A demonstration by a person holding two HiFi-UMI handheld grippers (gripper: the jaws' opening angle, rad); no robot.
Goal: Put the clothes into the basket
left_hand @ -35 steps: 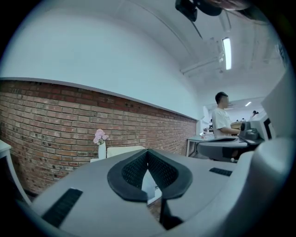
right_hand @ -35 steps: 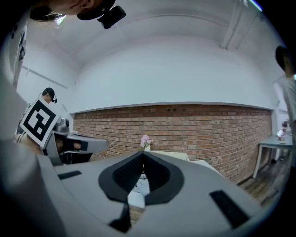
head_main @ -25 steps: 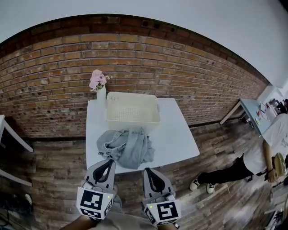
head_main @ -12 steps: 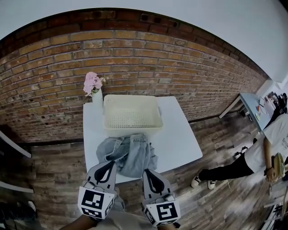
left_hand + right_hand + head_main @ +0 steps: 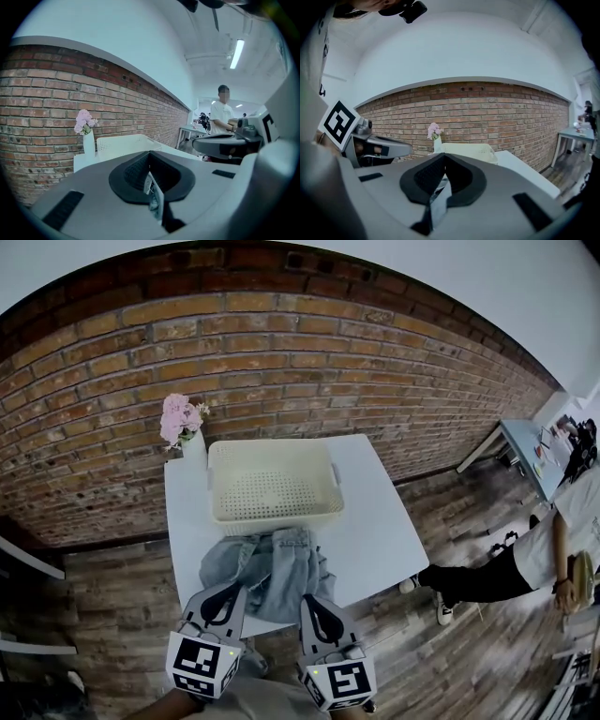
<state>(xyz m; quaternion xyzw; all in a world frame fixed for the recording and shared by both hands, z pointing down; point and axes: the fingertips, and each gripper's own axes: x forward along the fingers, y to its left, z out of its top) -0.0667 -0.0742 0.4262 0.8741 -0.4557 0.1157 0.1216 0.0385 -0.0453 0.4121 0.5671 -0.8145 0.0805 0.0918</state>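
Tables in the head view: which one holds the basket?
The white table by the brick wall, bearing basket, clothes and flowers; the other table stands far right.

No readable text, brand or number in any view. Only signs: a black-and-white square marker (image 5: 200, 659) on the left gripper (image 5: 234, 588) cube, second marker (image 5: 344, 681) on the right gripper (image 5: 307, 601) cube, both nearer than the table (image 5: 375, 531) front edge; coded patterns, no letters
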